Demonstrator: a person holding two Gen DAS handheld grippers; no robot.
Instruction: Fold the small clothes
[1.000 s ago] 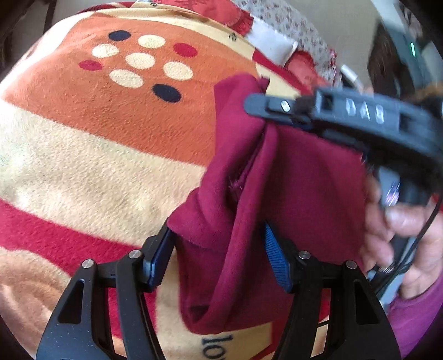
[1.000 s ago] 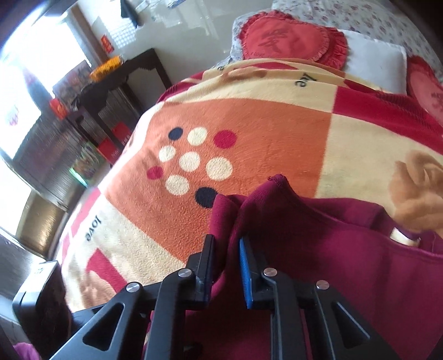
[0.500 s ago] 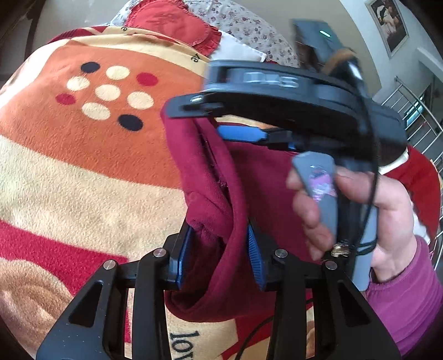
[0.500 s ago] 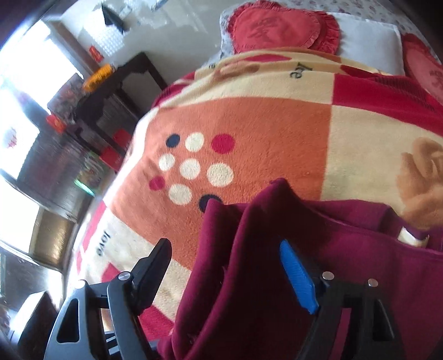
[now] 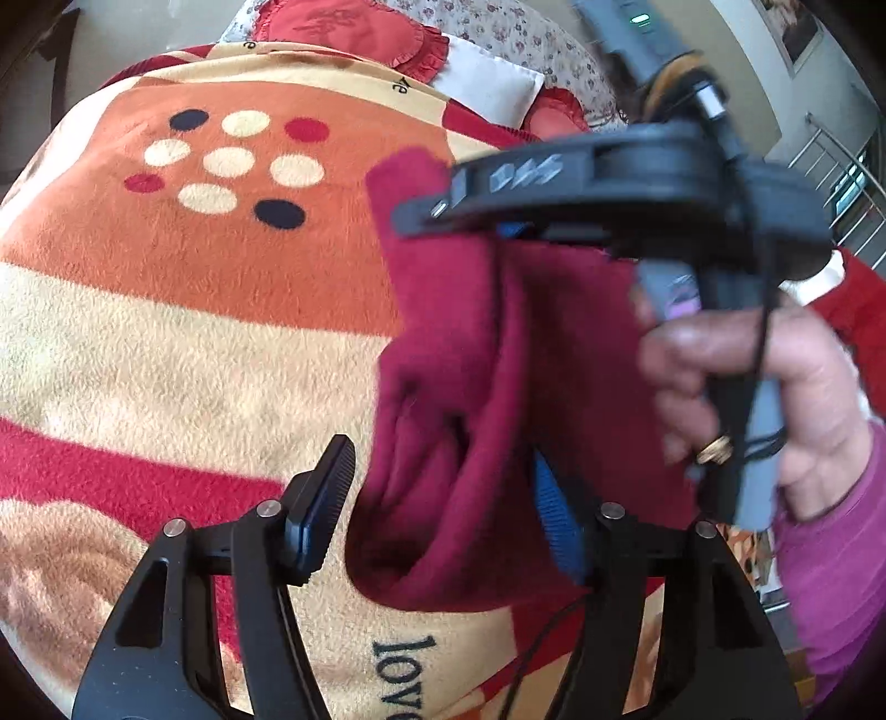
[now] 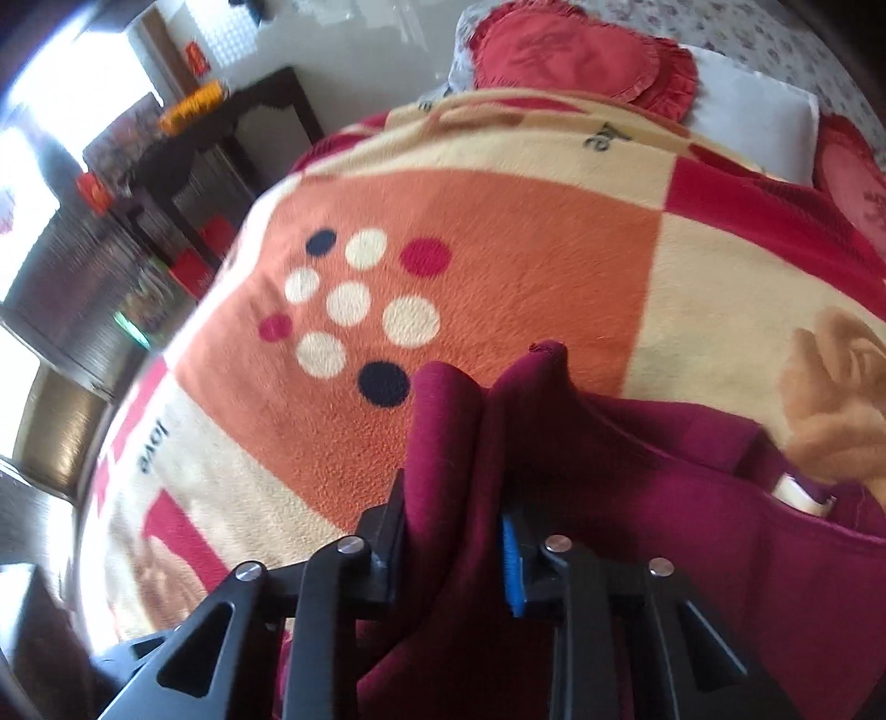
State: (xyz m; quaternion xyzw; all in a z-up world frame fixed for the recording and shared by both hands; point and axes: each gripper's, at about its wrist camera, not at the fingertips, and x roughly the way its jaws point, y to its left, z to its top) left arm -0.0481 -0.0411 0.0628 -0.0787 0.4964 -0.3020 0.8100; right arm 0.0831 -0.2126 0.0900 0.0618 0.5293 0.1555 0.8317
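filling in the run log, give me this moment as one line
left gripper: just opened, maroon garment between jaws, left pad clear | right gripper: just closed, shut on garment | garment: held up over patterned blanket

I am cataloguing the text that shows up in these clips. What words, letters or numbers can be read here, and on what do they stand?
"love": black print on the blanket, near the bottom edge of the left wrist view and again sideways in the right wrist view.
"e": tail of a cut-off word at the blanket's far edge.
Raised marks on the right gripper: blurred, unreadable.
Embroidery on the red heart cushion: unreadable.
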